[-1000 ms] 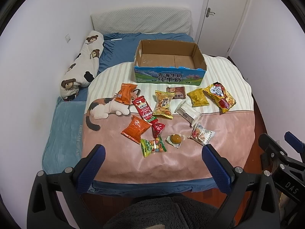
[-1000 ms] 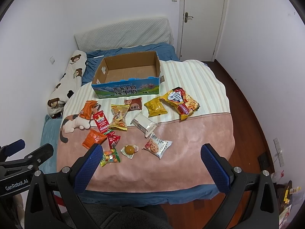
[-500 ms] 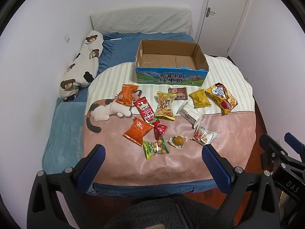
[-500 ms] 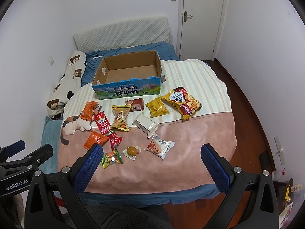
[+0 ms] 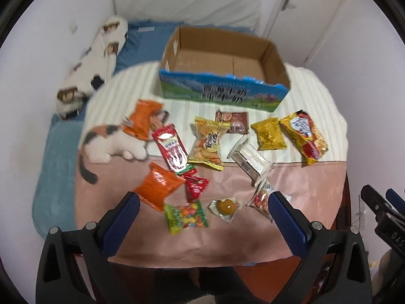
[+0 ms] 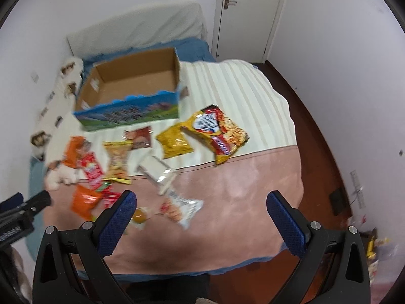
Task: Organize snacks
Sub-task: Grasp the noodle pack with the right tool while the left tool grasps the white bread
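Note:
Several snack packets lie scattered on a bed cover, in front of an empty cardboard box (image 5: 222, 73) (image 6: 131, 88) with a blue printed front. Nearest in the left wrist view are a green candy bag (image 5: 186, 216), a round yellow sweet (image 5: 226, 206) and an orange packet (image 5: 158, 186). A large noodle pack (image 6: 217, 131) and a yellow bag (image 6: 174, 141) lie on the right. My left gripper (image 5: 202, 223) hovers open above the near snacks, holding nothing. Over the bare pink part of the cover my right gripper (image 6: 201, 219) stands open, a cookie packet (image 6: 181, 209) just ahead of it.
The bed cover (image 6: 240, 185) is striped cream at the back and pink in front, with a printed cat (image 5: 114, 144). A bear-patterned pillow (image 5: 93, 63) lies at the left wall. A white door (image 6: 248, 12) and dark wooden floor (image 6: 319, 152) are on the right.
Both grippers have moved forward and down toward the bed, so the snacks and box appear larger and blurred. Both stay open and nothing on the bed has shifted.

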